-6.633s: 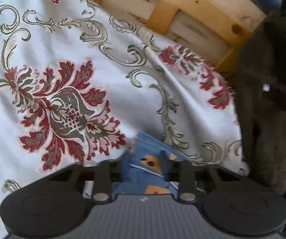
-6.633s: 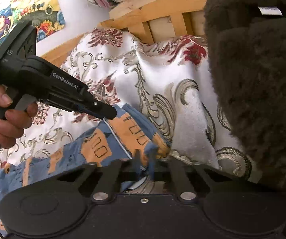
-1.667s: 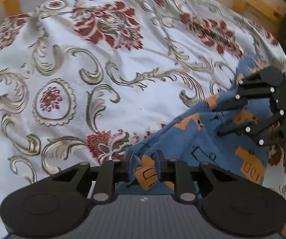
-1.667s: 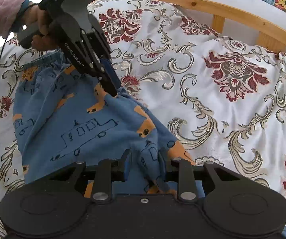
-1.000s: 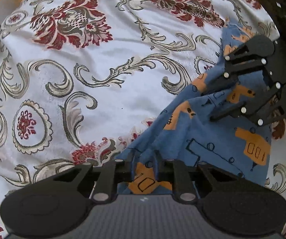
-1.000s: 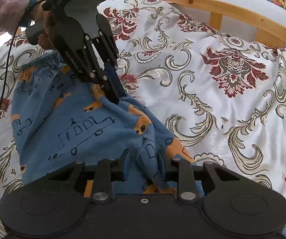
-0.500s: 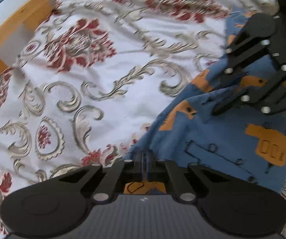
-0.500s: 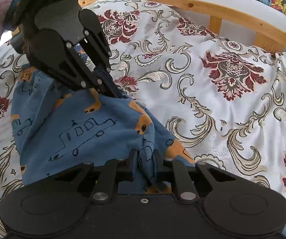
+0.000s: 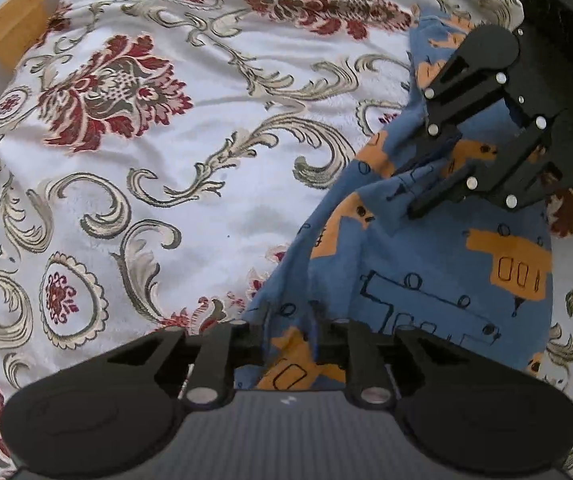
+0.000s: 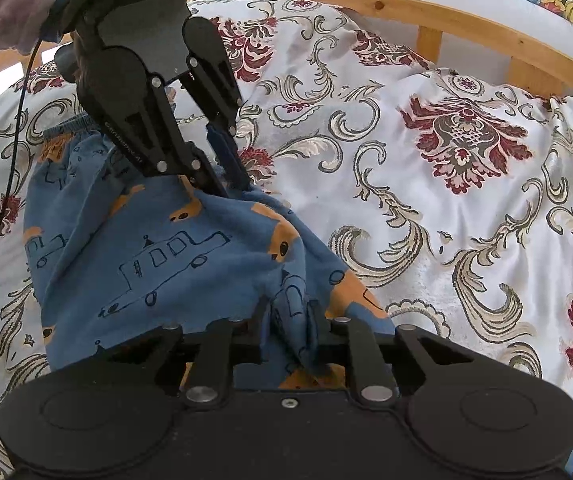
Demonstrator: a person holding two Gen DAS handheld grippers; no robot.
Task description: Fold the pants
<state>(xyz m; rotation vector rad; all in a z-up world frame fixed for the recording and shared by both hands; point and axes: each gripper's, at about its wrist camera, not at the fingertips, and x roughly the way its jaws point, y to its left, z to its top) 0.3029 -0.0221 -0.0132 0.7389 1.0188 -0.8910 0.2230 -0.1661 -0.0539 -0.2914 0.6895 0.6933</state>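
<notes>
While its jaws stand parted around a bunched edge of the cloth, the left gripper point(image 9: 291, 328) appears to have let go of the blue pants point(image 9: 426, 272), the fabric lying loose between its fingers point(image 9: 252, 332) rather than pinched. Across the garment, the right gripper point(image 10: 289, 328) has a fold of the same cloth gathered between its jaws, and whether that fold is truly clamped or merely resting there cannot be told from either view. The pants, printed with orange vehicles, lie in a doubled heap on the floral bedspread point(image 10: 426, 208), their elastic waistband point(image 10: 70, 126) visible at the far left of the right wrist view, beneath the left gripper's body. By the look of it, one fold has been laid over, the upper layer covering the lower, yet its edges are rumpled and not squared. What probably remains is a release by the right gripper, a smoothing of the top layer, and perhaps a further fold to make a compact bundle. Behind the bedspread runs a wooden bed frame point(image 10: 466, 24).
</notes>
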